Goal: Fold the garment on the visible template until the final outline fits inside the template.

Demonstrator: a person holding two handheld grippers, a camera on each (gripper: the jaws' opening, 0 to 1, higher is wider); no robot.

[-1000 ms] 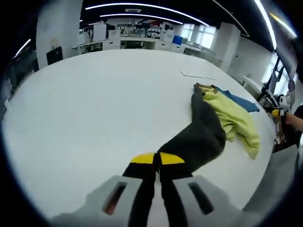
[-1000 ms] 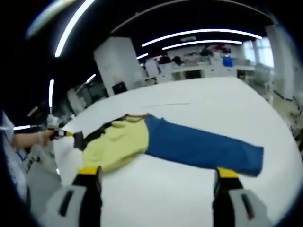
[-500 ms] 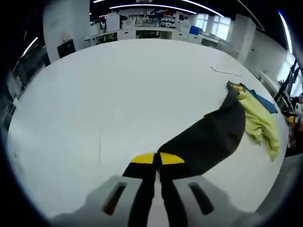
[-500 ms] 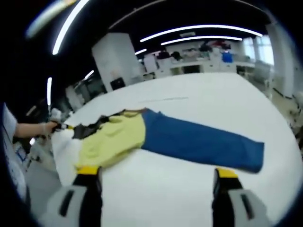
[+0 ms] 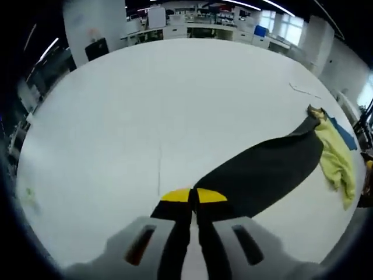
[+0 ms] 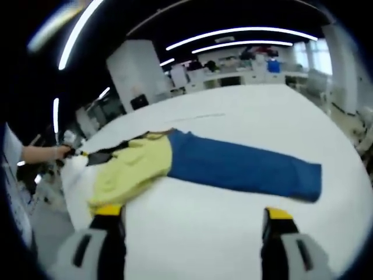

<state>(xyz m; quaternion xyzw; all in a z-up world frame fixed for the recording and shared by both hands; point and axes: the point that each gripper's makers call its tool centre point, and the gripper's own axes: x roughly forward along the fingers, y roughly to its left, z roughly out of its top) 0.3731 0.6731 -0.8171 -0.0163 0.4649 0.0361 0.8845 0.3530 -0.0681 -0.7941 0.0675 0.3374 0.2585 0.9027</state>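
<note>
The garment has a dark grey sleeve (image 5: 262, 175), a yellow-green body (image 5: 339, 160) and a blue sleeve (image 6: 245, 169). In the left gripper view my left gripper (image 5: 193, 198) is shut on the end of the dark sleeve, which stretches away to the right across the white table (image 5: 145, 105). In the right gripper view the yellow-green body (image 6: 131, 169) lies crumpled at left and the blue sleeve lies flat to the right. My right gripper (image 6: 192, 219) stands open above the table, nothing between its jaws. The left gripper (image 6: 78, 153) shows small at far left, held by a hand.
A thin template line (image 5: 159, 175) runs across the table by the left gripper. Another thin line (image 6: 195, 116) lies beyond the garment. Desks and shelves (image 5: 198, 26) stand past the table's far edge. A person's sleeve (image 6: 14, 154) is at the left rim.
My left gripper has pulled the dark sleeve out longer and flatter, away from the yellow-green body. The right gripper stays open, its view nearly the same.
</note>
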